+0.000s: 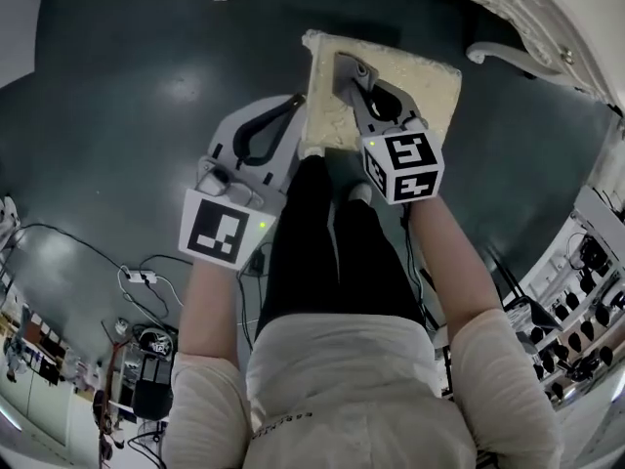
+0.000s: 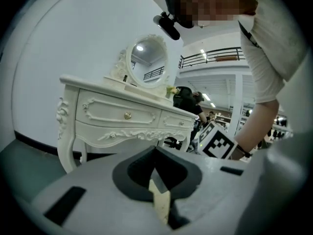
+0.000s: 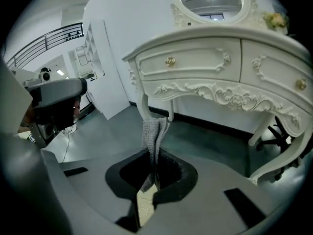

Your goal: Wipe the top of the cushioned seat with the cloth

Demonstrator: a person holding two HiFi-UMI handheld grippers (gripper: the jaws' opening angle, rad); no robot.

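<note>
Seen from above, cables (image 1: pixel 142 279) trail across the dark floor (image 1: pixel 117 86) at lower left. Left of centre, the left gripper (image 1: pixel 286 107) hangs just beside the seat's left edge. Its jaws are pressed together with nothing between them.

At upper centre stands the cream cushioned seat (image 1: pixel 435 81), square, just ahead of the person's black-clad legs (image 1: pixel 332 252). The right gripper (image 1: pixel 350 66) is over the seat's top. Its jaws are clamped on a grey cloth (image 3: pixel 154 131), which pokes out beyond them in a folded strip. Whether the cloth touches the seat cannot be told.

At upper right, the curved white legs of a dressing table (image 1: pixel 508 55) stand near the seat. In both gripper views this table fills the space ahead. A round mirror (image 2: pixel 146 60) stands on it, and its drawers (image 3: pixel 188 62) are shut, so what is inside is hidden.

At the far right edge are racks (image 1: pixel 586 330) of small dark items, too small to tell apart.
</note>
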